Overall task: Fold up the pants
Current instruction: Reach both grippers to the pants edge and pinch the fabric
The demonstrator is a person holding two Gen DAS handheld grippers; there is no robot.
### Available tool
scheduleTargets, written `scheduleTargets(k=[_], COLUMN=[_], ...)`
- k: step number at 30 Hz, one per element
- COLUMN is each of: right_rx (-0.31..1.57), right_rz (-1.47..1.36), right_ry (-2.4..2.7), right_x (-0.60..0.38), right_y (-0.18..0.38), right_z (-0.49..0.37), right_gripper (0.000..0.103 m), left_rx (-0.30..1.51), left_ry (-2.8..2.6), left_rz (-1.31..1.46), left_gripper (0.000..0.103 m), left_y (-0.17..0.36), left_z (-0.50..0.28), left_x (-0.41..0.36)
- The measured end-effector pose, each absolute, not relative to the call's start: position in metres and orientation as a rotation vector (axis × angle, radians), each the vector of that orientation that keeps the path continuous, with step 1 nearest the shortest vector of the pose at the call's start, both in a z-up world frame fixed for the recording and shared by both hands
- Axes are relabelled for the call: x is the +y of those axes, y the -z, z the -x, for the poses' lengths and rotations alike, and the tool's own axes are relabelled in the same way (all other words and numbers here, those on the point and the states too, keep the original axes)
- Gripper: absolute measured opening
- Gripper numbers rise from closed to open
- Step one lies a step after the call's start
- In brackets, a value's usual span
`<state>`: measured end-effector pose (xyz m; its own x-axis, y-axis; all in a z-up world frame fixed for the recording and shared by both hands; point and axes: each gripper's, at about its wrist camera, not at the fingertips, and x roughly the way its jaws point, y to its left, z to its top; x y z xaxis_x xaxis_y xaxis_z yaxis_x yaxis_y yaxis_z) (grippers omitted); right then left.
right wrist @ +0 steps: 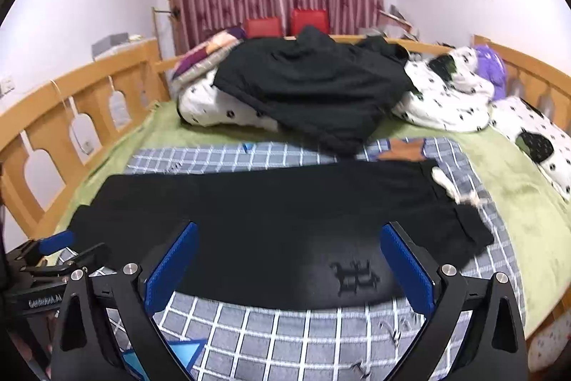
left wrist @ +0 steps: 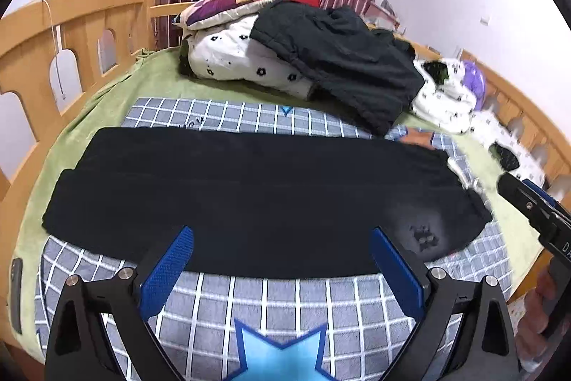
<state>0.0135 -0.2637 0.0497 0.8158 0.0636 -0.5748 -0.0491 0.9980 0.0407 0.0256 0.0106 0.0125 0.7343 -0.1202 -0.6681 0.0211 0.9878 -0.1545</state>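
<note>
The black fabric pants (left wrist: 257, 199) lie flat across a grey checked blanket with white grid lines (left wrist: 285, 302), spread on a green bed sheet (left wrist: 107, 102) inside a wooden bed frame (left wrist: 53, 34). They appear already folded lengthwise, one leg on the other, forming a long band from the left side to the right. A small dark embroidered mark (right wrist: 355, 275) sits near the front edge towards the right end, where the waistband with a pale drawstring (right wrist: 446, 184) appears to lie.

The left gripper (left wrist: 282, 238) hovers over the near edge of the pants with its blue-padded jaws spread wide and holding nothing. The right gripper (right wrist: 289, 238) hovers likewise, jaws spread and empty, further to the right over the marked area. Neither gripper touches the cloth.

Judgement: the lengthwise fold looks complete and the crosswise fold is the step in hand. To do it well, each gripper should pinch both layers at one end, one at the near corner and one at the far corner, so the layers do not slide apart. The end should be lifted low and carried evenly over to the other end, edges aligned, then released flat.

A heap of dark clothing (left wrist: 339, 59) on a white quilt with black flower prints (left wrist: 242, 63) lies behind, apart from the work area
</note>
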Motion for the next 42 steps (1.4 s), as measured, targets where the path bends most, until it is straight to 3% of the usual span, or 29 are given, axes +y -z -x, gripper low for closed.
scheduleTargets(k=[5, 8, 12, 17, 23, 28, 32, 35, 38, 39, 42], right_rx=[0.508, 0.543, 0.645, 0.783, 0.878, 0.896, 0.893, 0.906, 0.926, 0.919, 0.873], right_rz=[0.025, 0.028, 0.026, -0.045, -0.218, -0.347, -0.330, -0.292, -0.249, -0.253, -0.243], right_ry=[-0.041, -0.028, 0.011, 0.034, -0.013, -0.005, 0.016, 0.041, 0.082, 0.073, 0.067], right_x=[-0.290, -0.317, -0.357, -0.402, -0.425, -0.431, -0.418, -0.409, -0.403, -0.403, -0.400], right_y=[-0.074, -0.067, -0.022, 0.056, 0.121, 0.146, 0.151, 0.156, 0.154, 0.150, 0.129], right_z=[-0.020, -0.035, -0.055, -0.055, -0.047, -0.055, -0.068, -0.081, -0.090, -0.091, -0.093], right_gripper=[0.098, 0.098, 0.098, 0.077, 0.077, 0.077, 0.077, 0.061, 0.039, 0.029, 0.023], left_rx=[0.708, 0.743, 0.835, 0.908, 0.907, 0.867, 0.875, 0.878, 0.859, 0.871, 0.828], left_ry=[0.020, 0.010, -0.073, -0.161, -0.142, -0.104, -0.116, -0.140, -0.150, -0.159, -0.117], left_rz=[0.110, 0.148, 0.182, 0.292, 0.521, 0.564, 0.576, 0.586, 0.609, 0.603, 0.616], left_gripper=[0.099, 0.099, 0.098, 0.098, 0.091, 0.081, 0.072, 0.057, 0.019, 0.010, 0.010], left_y=[-0.023, -0.006, 0.046, 0.108, 0.161, 0.169, 0.174, 0.175, 0.174, 0.174, 0.160], left_z=[-0.046, -0.058, -0.063, -0.045, -0.021, -0.035, -0.056, -0.065, -0.070, -0.072, -0.067], left_x=[0.048, 0.082, 0.135, 0.194, 0.238, 0.243, 0.240, 0.238, 0.243, 0.245, 0.251])
